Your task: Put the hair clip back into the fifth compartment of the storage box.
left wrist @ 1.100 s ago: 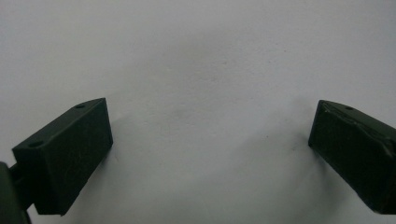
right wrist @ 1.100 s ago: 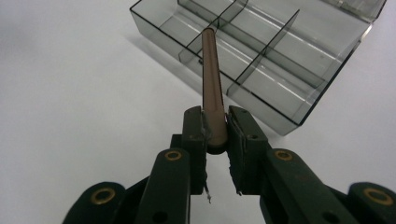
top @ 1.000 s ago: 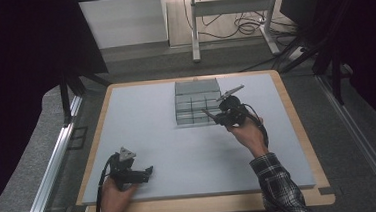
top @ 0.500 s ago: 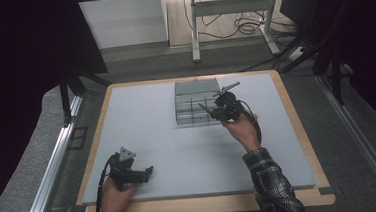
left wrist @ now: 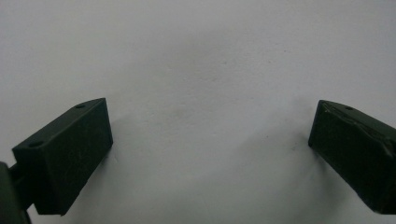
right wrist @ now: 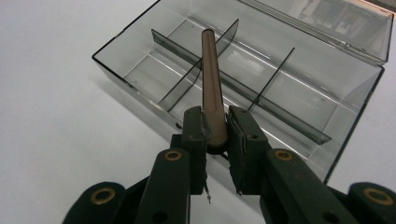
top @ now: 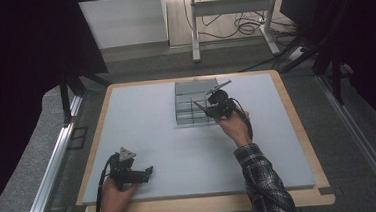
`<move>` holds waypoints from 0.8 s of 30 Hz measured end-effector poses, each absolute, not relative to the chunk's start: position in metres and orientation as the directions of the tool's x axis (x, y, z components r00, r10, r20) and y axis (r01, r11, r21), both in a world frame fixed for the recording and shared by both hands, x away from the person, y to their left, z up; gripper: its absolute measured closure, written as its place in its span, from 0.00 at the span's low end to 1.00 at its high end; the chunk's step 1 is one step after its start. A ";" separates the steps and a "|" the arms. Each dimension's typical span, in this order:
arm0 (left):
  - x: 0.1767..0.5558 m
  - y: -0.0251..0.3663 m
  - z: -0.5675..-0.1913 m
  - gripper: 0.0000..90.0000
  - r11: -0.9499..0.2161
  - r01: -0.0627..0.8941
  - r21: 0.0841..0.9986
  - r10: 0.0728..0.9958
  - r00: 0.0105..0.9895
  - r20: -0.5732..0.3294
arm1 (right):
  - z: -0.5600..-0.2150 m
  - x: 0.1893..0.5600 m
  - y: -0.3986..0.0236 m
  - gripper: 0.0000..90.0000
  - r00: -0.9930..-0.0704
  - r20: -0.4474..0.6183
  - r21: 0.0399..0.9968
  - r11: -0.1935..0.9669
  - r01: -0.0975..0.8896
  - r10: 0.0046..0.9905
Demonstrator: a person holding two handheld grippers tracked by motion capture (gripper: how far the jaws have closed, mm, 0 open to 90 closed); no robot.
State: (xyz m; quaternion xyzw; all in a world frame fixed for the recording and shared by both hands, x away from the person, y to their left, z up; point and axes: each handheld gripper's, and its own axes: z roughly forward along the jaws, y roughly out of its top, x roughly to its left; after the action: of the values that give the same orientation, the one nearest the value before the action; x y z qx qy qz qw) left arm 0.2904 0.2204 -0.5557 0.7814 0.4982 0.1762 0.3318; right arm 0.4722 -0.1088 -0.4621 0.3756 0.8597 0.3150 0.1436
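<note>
A clear smoky plastic box (top: 186, 117) with divider walls stands open at the back middle of the table, its lid (top: 194, 86) laid back. My right gripper (top: 207, 110) hovers at the box's right side, shut on a thin brown rod (right wrist: 211, 79). In the right gripper view the rod rises from between the jaws (right wrist: 215, 125) and points out over the box's (right wrist: 116, 65) empty compartments. My left gripper (top: 148, 171) rests near the front left of the table, jaws wide apart. The left gripper view has nothing between them (left wrist: 210, 140) but bare mat.
A pale grey mat (top: 179, 151) covers the table, framed by a wooden rim (top: 308, 127). Dark frame struts (top: 68, 99) stand at the table's left and right. Cables and a desk frame (top: 229, 13) lie on the floor beyond the far edge.
My right hand has carried the rod leftward and slightly down, from beside the box to over its right compartments. The left hand has kept still.
</note>
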 end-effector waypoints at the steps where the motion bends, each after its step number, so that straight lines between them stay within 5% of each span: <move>1: 0.290 0.220 -0.556 0.00 -0.283 0.662 0.694 0.896 0.441 -0.055 | -0.463 0.474 -0.108 0.85 -0.675 -0.012 0.650 0.518 0.555 0.738; 24: 0.290 0.220 -0.556 0.00 -0.281 0.661 0.695 0.896 0.440 -0.057 | -0.485 0.502 -0.090 0.85 -0.653 -0.016 0.605 0.527 0.597 0.757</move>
State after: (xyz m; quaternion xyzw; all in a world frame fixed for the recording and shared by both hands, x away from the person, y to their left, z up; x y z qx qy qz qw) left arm 0.2903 0.2202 -0.5558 0.7806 0.4988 0.1762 0.3329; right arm 0.5021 -0.0897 -0.4855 0.3926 0.8625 0.2870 0.1397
